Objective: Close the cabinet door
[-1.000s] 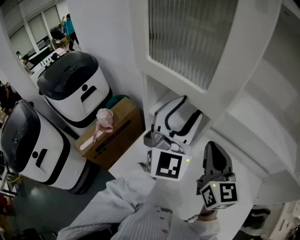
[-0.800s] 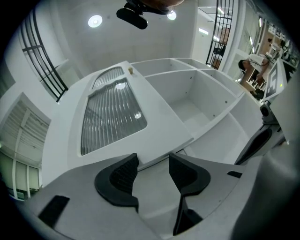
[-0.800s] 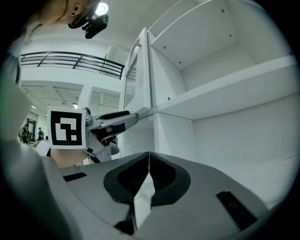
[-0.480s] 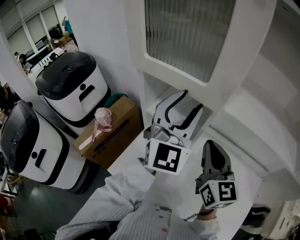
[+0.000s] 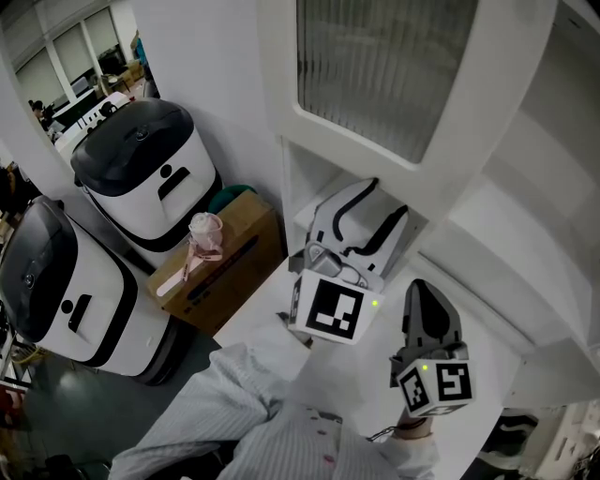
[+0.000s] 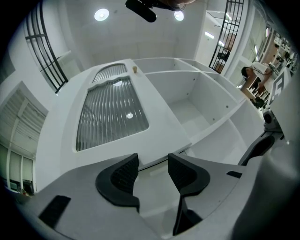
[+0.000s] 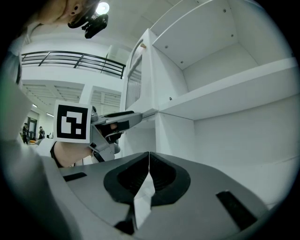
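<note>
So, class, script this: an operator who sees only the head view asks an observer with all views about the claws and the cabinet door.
Operator: Is anything gripped on the left?
Observer: No. In its own view the left claw stands open and empty, with the near edge of the cabinet door just beyond its tips.
Operator: And on the right?
Observer: The right claw is shut on nothing and looks into the open shelves.

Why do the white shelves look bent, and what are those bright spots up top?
Left gripper view: wide lens bows the white cabinet shelves, corners go black, round ceiling lamps glare. Right gripper view: same bulge, one lamp flares. Head view: dimmer, lines straighter.
</note>
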Available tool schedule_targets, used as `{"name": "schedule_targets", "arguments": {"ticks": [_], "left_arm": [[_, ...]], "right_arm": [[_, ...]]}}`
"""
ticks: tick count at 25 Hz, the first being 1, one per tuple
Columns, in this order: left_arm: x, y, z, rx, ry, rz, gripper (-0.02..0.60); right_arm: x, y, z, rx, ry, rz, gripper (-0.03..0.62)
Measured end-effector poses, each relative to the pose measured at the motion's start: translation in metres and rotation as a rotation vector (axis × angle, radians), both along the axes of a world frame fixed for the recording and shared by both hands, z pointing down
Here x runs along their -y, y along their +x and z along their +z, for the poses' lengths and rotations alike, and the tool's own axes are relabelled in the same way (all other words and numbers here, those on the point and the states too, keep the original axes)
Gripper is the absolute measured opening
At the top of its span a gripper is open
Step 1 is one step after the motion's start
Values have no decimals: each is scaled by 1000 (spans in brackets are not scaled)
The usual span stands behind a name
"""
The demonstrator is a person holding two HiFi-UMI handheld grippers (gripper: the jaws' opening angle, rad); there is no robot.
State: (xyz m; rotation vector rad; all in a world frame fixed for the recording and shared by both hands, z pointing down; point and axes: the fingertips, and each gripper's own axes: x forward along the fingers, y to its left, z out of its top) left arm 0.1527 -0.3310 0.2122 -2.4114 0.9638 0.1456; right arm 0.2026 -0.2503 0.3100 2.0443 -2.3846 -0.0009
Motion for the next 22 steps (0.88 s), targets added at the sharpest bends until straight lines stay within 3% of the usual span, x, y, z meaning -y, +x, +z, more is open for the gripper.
{"name": "schedule_targets", "arguments": {"ticks": [12,16,22], "left_arm": [[-34,-9,-6,-69,-65,104,178],[-64,0,14,-73,-137,194,144],[-110,14,65,-61,-282,309,141]], "right_arm": [[-23,-7,-11,-12,26,16,14],[-38,-10,-13,-31,26,22,14],[-68,-4,4,-27,-5,40,14]]}}
